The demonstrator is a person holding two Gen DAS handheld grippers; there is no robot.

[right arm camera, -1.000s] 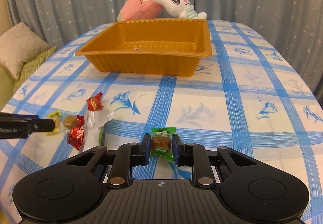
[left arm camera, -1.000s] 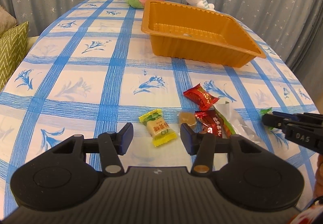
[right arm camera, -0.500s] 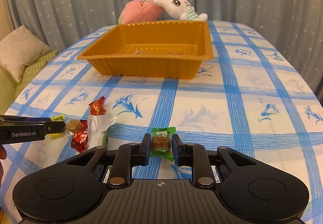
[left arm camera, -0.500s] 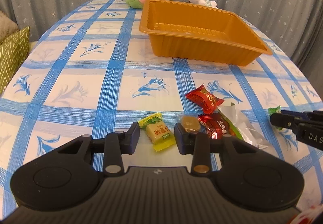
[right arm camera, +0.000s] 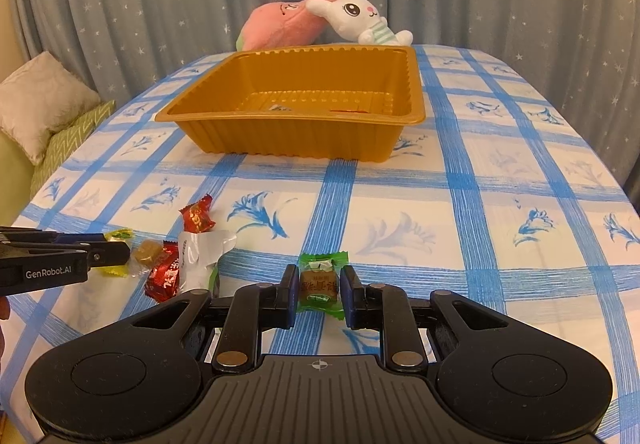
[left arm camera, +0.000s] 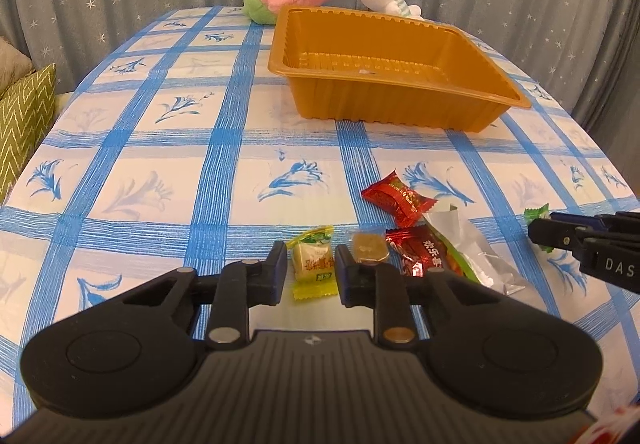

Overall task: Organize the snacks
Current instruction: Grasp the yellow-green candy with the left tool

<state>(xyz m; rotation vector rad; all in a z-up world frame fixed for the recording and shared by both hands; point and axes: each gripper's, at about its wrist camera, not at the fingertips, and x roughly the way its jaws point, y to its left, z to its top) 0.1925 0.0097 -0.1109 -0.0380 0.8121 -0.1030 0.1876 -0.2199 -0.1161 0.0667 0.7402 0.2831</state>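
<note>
Though deep, tray point(right arm camera: 288, 142) with small scraps point(right arm camera: 280, 108)

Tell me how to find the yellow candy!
Find the big orange plastic tray; a pile of wrapped snacks lies nearer than it. The small yellow-wrapped candy sits at the pile's left end, between the left gripper fingers, the only yellow wrapper there.

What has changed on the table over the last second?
The left gripper has narrowed its fingers around the yellow candy, from wide open to nearly touching it. The right gripper has kept hold of the green candy and seems to have lifted it slightly. The tray, the red candies and the plush toys have not moved.
</note>
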